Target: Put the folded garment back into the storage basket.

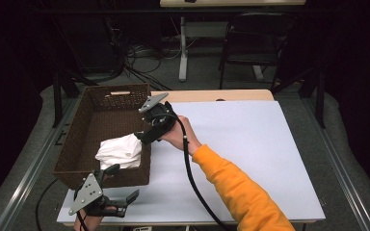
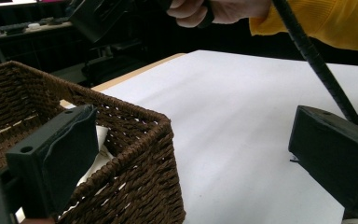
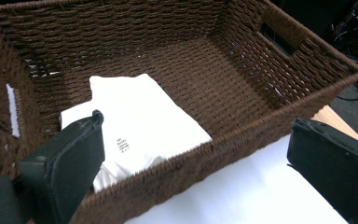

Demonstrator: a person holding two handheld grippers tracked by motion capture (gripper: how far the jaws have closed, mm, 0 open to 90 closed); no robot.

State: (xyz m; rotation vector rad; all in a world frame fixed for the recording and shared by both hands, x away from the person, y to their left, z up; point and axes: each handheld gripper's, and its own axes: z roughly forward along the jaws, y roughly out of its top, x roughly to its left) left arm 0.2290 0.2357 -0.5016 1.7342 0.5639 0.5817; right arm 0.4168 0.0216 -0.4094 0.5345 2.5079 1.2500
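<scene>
A brown wicker basket stands on the left of the table. A folded white cloth lies in its near right corner. My right gripper, held by a hand in an orange sleeve, hovers over the basket's right rim. In the right gripper view its jaws stand open, apart from the cloth lying below in the basket. My left gripper is at the basket's near right corner, open. In the left gripper view that corner sits between its wide jaws, untouched.
A pale sheet covers the table right of the basket. A wooden table edge shows at the back. The right gripper's cable trails across the sheet. Beyond the table stand a chair and floor cables.
</scene>
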